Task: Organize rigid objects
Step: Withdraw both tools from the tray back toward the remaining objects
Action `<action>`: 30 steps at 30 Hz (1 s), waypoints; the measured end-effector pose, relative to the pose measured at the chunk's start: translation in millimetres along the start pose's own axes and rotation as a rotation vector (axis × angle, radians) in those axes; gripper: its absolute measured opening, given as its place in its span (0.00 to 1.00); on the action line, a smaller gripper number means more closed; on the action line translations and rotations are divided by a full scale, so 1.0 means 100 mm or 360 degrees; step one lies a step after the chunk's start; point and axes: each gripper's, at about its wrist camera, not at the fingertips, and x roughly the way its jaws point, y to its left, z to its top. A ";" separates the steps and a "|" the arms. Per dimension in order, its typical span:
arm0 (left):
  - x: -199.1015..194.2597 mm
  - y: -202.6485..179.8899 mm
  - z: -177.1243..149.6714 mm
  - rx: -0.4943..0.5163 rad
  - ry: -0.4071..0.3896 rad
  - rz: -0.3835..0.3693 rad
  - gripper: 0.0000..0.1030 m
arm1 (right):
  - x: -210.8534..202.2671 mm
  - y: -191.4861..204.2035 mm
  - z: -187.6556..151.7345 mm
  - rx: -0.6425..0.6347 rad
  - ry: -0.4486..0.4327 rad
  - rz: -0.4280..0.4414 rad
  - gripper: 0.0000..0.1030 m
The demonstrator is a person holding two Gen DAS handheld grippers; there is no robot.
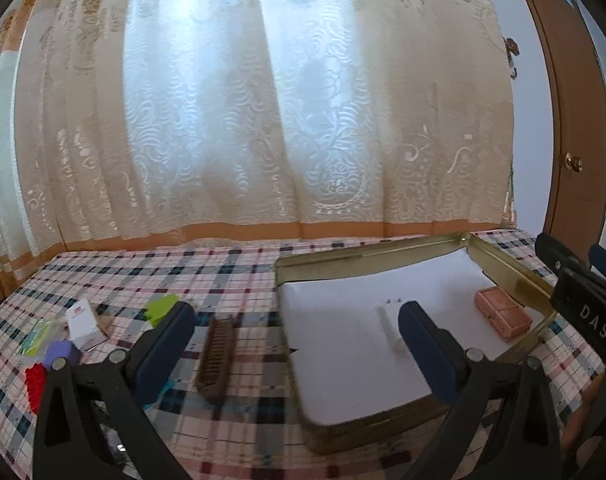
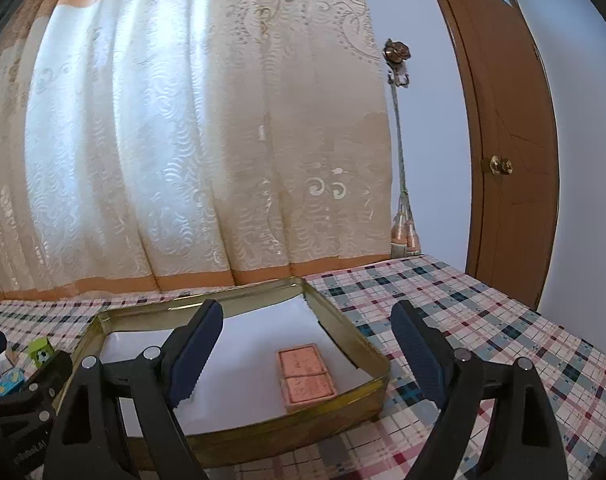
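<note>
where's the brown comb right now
In the left wrist view the brown comb lies on the checked tablecloth, just left of the gold tin and between the left gripper fingers' tips.

The tin (image 2: 343, 344) is glossy golden metal, lined with smooth matt white paper (image 2: 255, 344). A woven checked cloth (image 2: 483, 320) covers the table. The door (image 2: 511, 120) looks like smooth brown wood.
</note>
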 end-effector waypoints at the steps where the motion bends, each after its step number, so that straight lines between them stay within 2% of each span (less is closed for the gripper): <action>1: -0.01 0.04 -0.01 -0.0011 0.0001 0.0008 1.00 | -0.02 0.03 -0.01 -0.0004 0.0004 0.0006 0.85; 6: -0.05 0.25 -0.03 -0.0070 0.0006 0.0037 1.00 | -0.12 0.17 -0.05 0.0017 0.0030 0.0060 0.85; 10: -0.10 0.39 -0.06 -0.0042 -0.0002 0.0082 1.00 | -0.20 0.33 -0.10 0.0036 0.0058 0.0129 0.85; 30: -0.21 1.29 -0.16 -0.0167 0.0042 0.0230 1.00 | -0.53 1.26 -0.27 -0.0067 0.0105 0.0410 0.85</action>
